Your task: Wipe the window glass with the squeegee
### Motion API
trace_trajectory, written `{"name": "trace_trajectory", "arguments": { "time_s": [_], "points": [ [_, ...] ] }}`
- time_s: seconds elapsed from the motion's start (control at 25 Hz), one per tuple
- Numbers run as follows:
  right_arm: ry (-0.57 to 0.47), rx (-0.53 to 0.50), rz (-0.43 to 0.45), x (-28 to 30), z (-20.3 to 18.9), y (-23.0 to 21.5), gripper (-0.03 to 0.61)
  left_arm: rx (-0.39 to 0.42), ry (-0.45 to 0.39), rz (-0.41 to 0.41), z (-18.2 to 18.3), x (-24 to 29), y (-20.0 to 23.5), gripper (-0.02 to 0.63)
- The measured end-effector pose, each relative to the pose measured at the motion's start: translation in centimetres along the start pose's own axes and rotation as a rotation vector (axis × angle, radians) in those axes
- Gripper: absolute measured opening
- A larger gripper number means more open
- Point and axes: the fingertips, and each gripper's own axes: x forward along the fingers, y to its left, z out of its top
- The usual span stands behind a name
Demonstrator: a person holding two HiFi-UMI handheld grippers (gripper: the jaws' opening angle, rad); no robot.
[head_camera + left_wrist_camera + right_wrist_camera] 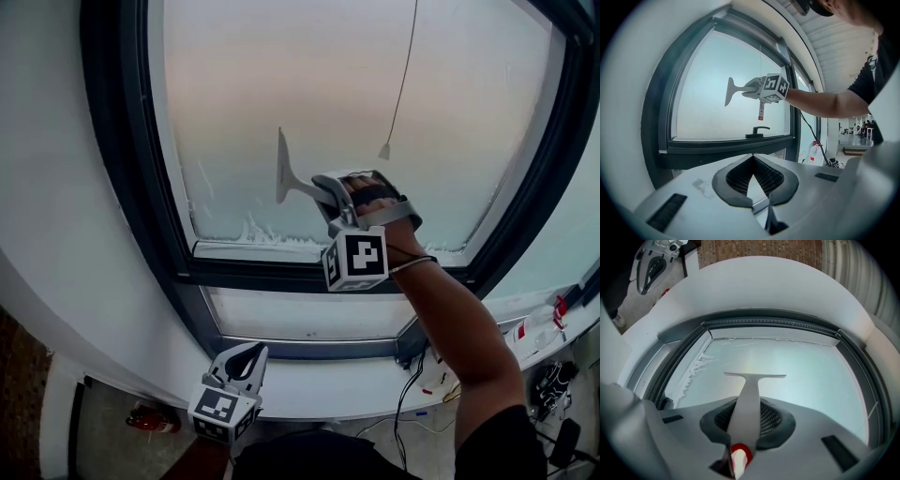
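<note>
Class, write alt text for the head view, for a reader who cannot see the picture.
The right hand-held gripper grips a squeegee by its handle, with the blade set to the hazy window glass, left of centre. The left hand-held gripper hangs low by the white sill, jaws together and empty.

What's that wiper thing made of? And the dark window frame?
The squeegee looks like pale grey plastic: matte, smooth and moulded in one piece, though painted metal is possible. The window frame seems to be dark painted metal, with straight edges and a faint sheen.
</note>
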Motion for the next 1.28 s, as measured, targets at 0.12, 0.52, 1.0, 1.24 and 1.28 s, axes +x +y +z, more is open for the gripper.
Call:
{"name": "trace_trajectory", "arguments": {
  "time_s": [0.12,0.52,1.0,1.24,1.28],
  "points": [
    [0.026,0.005,-0.005,-0.7,-1.8,0.0,0.057,0.001,0.000,-0.023,0.1,0.7,-0.7,0.000],
    [0.105,0.017,0.016,-3.3,-7.4,0.2,0.057,0.010,0.015,-0.063,0.7,2.5,-2.2,0.000],
    [0.154,0.007,0.053,-5.7,-12.2,0.5,0.057,0.022,0.000,-0.095,1.8,3.8,-3.3,0.000],
    [0.180,0.020,0.049,-6.5,-13.7,0.6,0.057,0.048,-0.005,-0.140,1.4,4.2,-3.8,0.000],
    [0.183,0.025,0.048,-6.6,-13.9,0.5,0.057,0.048,-0.005,-0.139,1.4,4.2,-3.8,0.000]
  ]
}}
